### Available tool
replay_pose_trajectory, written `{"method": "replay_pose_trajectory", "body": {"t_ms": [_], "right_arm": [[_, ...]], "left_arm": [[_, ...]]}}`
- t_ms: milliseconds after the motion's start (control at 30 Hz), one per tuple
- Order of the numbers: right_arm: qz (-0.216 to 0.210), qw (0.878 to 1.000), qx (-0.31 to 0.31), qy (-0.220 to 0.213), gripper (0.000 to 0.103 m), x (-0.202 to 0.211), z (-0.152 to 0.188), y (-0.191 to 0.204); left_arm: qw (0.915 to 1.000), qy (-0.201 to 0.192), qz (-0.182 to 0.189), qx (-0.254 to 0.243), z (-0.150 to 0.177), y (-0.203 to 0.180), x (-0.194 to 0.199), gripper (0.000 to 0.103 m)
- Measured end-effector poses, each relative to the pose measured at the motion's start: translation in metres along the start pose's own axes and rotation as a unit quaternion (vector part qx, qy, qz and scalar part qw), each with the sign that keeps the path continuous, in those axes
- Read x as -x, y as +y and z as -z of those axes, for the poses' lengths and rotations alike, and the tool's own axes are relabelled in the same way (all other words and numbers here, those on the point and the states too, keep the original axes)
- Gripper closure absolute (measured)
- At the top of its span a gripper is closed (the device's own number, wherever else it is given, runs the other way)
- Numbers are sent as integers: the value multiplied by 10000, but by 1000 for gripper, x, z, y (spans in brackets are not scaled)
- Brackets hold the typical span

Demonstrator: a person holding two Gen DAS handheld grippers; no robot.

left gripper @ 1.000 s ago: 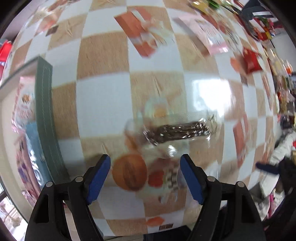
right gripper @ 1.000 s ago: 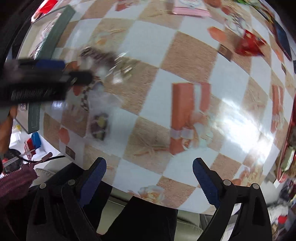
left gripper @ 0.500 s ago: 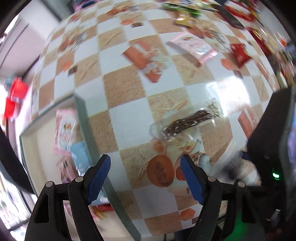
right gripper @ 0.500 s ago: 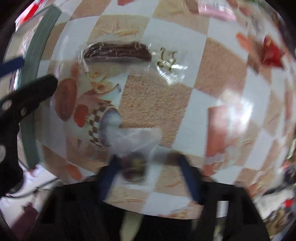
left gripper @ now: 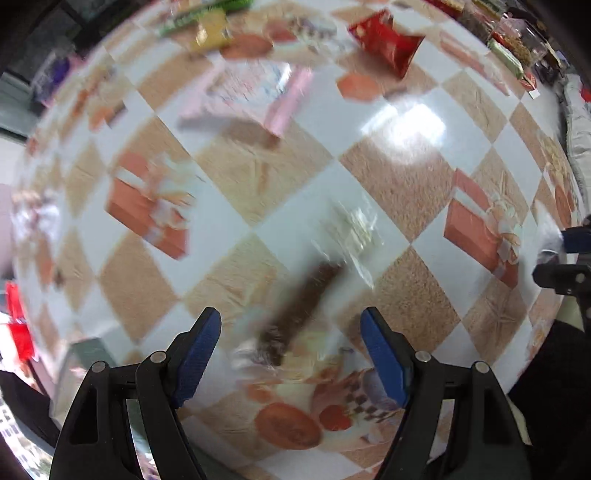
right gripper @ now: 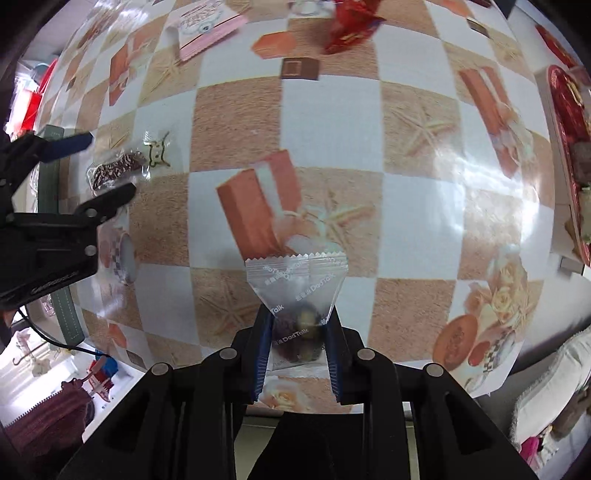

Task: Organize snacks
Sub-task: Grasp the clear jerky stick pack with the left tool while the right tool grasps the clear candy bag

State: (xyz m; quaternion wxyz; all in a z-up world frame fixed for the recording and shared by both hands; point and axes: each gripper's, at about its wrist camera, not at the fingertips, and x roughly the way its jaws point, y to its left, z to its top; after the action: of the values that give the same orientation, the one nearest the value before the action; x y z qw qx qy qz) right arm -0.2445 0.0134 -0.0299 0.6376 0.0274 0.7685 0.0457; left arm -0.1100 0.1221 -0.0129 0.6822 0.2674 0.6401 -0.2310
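Note:
My right gripper (right gripper: 296,325) is shut on a clear DadTalk snack packet (right gripper: 297,295) with dark pieces inside, held above the checkered tablecloth. My left gripper (left gripper: 291,332) is open and empty, just in front of a clear packet with a dark brown snack bar (left gripper: 306,299), blurred here. That packet also shows in the right wrist view (right gripper: 122,168), lying between the left gripper's fingers (right gripper: 66,146). A pink packet (left gripper: 255,96) and a red packet (left gripper: 388,48) lie farther back.
A grey-green tray rim (right gripper: 55,206) stands at the table's left edge. The pink packet (right gripper: 203,29) and red packet (right gripper: 351,26) lie at the far side. A red-rimmed plate (right gripper: 569,147) with snacks sits at the right.
My right gripper has closed on the DadTalk packet and lifted it. My left gripper has swung away from the tray toward the snack-bar packet and stays open.

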Motion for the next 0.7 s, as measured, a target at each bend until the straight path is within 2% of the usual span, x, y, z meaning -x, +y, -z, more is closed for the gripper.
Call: {"method": "replay_pose_trajectory", "body": {"t_ms": [67,133,200,300,400,433,467,500,567,700], "right_arm": [[-18,10000,-20,-21,75,1,0,-10],[-59,10000,-27,-44,75,6,0,-15],[-84,9999,-13,-54,75,8,5,-23],[-108,9999,1,-68,75,11,-1,-25],[-108,9998,48,-127,75,17,5,-23],[-113,9998,50,-144,75,18,6,-23],[-126,9998,36,-160,75,21,6,-24],[-151,9997,5,-178,75,21,8,-26],[-210,9995,-61,-223,75,21,9,-30],[-289,9990,-189,-270,75,24,10,-37]], "left_arm": [[9990,-43,259,374,0,4,2,37],[9978,-110,327,563,1,5,6,66],[9950,-90,497,864,4,5,7,67],[9913,-81,446,1237,11,7,8,68],[9878,-142,203,1536,27,14,15,53],[9865,-154,216,1616,30,18,19,40],[9850,-195,312,1685,34,21,24,33],[9842,-244,365,1718,53,22,26,23],[9828,-350,316,1787,49,30,35,23],[9802,-263,199,1951,31,48,29,23]]}}
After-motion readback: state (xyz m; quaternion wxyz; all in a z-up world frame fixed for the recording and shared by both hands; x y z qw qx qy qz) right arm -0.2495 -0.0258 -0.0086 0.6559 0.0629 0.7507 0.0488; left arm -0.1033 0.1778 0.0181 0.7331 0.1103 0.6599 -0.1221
